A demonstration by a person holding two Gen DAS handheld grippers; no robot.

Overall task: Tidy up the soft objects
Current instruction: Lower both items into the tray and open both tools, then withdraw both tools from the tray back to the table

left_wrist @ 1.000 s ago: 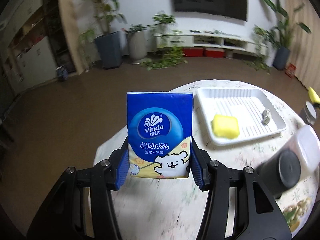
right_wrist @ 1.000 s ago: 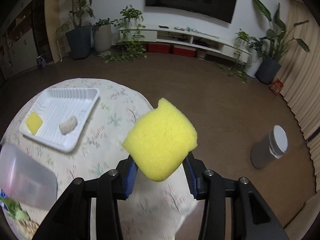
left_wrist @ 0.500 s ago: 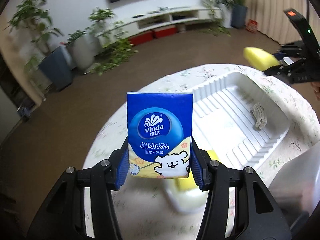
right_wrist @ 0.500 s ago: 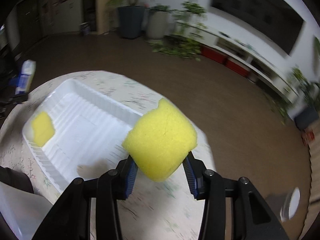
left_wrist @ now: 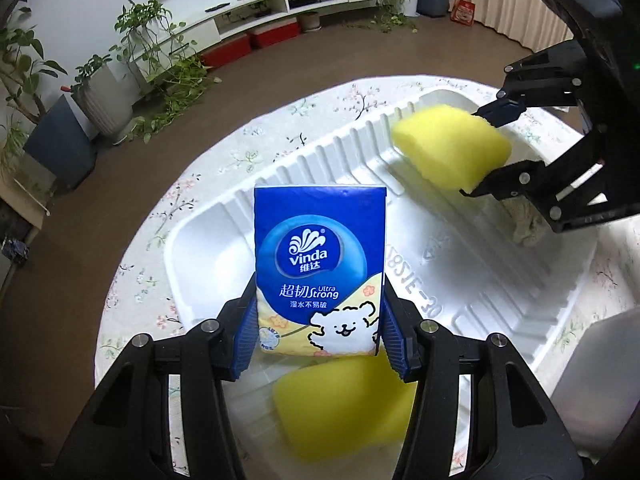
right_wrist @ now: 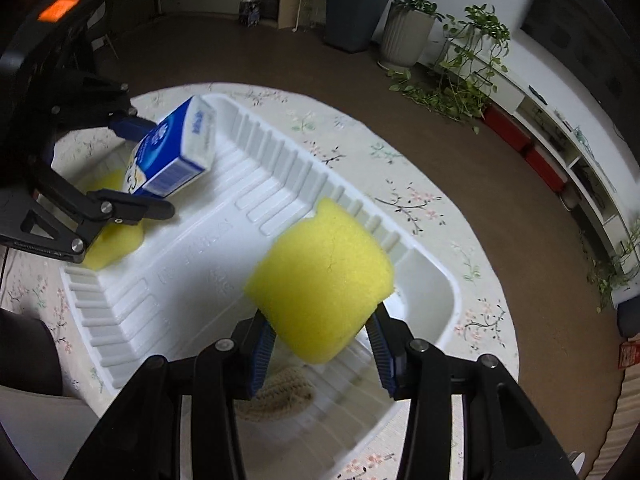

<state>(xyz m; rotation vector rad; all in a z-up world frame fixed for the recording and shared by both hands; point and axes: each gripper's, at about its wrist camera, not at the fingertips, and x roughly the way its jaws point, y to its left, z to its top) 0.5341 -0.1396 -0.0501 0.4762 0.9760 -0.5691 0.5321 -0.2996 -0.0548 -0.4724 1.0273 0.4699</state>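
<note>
My left gripper (left_wrist: pixel 318 340) is shut on a blue tissue pack (left_wrist: pixel 320 276) and holds it upright over the near end of the white tray (left_wrist: pixel 208 236). A second yellow sponge (left_wrist: pixel 344 412) lies in the tray just under that pack. My right gripper (right_wrist: pixel 320 344) is shut on a yellow sponge (right_wrist: pixel 320 288) and hangs over the tray's (right_wrist: pixel 436 292) other end. From the left wrist view this held sponge (left_wrist: pixel 448 152) and right gripper (left_wrist: pixel 486 152) show at the upper right. A beige knitted piece (right_wrist: pixel 280 396) lies in the tray below the right fingers.
The tray sits on a round table with a floral cloth (left_wrist: pixel 248 148). A translucent container (left_wrist: pixel 600 380) stands at the table's right side in the left wrist view. Brown floor, potted plants (right_wrist: pixel 404 36) and a low white TV shelf (left_wrist: pixel 280 4) surround the table.
Both grippers have swung in and come down over the tray, each rolling as it went. The tissue pack and the sponge stay gripped; the tray now fills both views.
</note>
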